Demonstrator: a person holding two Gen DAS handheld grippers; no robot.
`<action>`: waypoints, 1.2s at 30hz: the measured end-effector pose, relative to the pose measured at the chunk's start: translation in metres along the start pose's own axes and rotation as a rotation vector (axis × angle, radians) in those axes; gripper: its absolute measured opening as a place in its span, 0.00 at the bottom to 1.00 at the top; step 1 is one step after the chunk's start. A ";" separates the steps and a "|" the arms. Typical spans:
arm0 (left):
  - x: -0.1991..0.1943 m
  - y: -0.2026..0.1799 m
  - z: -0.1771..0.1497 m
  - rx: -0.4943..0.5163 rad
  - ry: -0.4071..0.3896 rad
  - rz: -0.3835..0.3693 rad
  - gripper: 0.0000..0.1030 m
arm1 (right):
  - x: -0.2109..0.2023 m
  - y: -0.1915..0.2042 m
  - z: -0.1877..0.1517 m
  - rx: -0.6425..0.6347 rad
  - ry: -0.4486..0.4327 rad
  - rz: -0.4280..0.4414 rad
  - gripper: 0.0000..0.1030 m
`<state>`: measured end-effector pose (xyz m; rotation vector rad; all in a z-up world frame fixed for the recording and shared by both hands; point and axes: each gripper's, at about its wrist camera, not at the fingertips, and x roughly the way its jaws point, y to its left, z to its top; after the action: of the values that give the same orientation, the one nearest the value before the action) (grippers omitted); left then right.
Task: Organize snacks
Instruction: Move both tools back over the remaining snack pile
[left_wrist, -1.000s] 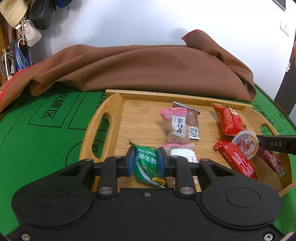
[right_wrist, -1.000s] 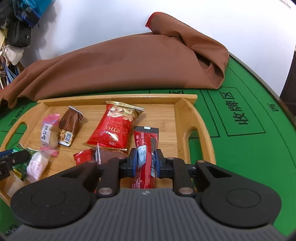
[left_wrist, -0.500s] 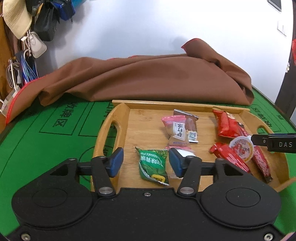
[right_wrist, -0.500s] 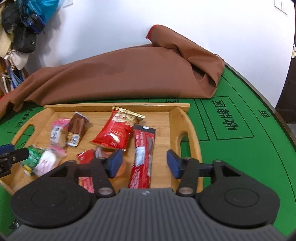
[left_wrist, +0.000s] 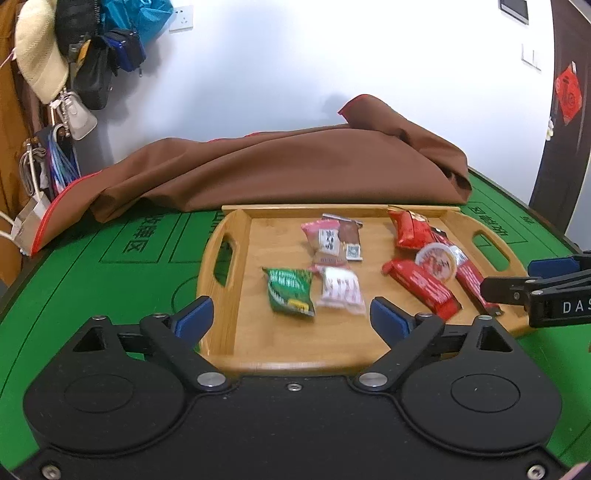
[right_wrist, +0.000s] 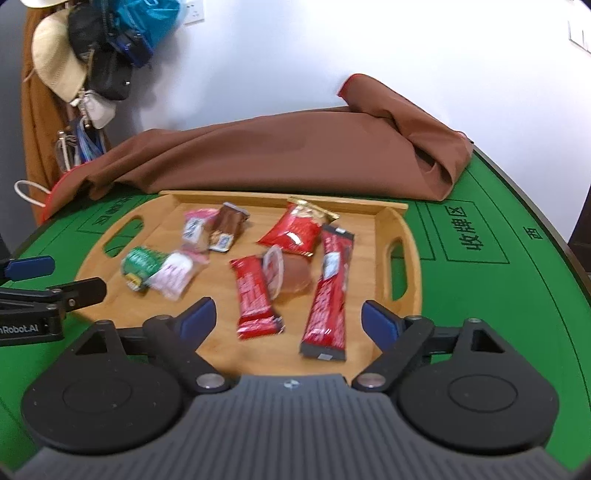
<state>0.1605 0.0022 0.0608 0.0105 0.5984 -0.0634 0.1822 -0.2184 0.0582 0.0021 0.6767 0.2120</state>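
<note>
Left wrist: glossy crinkled packets (left_wrist: 290, 290) on bamboo tray (left_wrist: 236, 332); both tools opening, empty.

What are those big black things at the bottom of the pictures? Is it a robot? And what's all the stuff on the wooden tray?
No robot here! A person holds one grabbing tool in each hand, and each tool carries a little camera looking out along its two blue-tipped fingers. One picture comes from the left tongs, the other from the right tongs. Each camera also catches the other tool at the picture's edge.

Both look down at a wooden tray on a green table. In the tray lie snacks: a green packet, a white packet, a pink packet, a brown packet, red packets and a small round jelly cup. A brown cloth lies behind the tray.

Right now both tongs are opening wide and hold nothing.
</note>
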 end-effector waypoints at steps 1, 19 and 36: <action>-0.004 0.000 -0.004 -0.001 -0.001 -0.003 0.92 | -0.003 0.002 -0.003 -0.004 -0.002 0.007 0.90; -0.067 -0.004 -0.086 0.009 0.040 -0.044 0.96 | -0.028 0.031 -0.062 -0.068 0.049 0.060 1.00; -0.087 -0.032 -0.122 0.008 0.075 -0.104 0.97 | -0.034 0.015 -0.078 -0.008 0.100 0.037 1.00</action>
<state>0.0177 -0.0215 0.0095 -0.0109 0.6736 -0.1673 0.1046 -0.2157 0.0194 -0.0035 0.7757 0.2513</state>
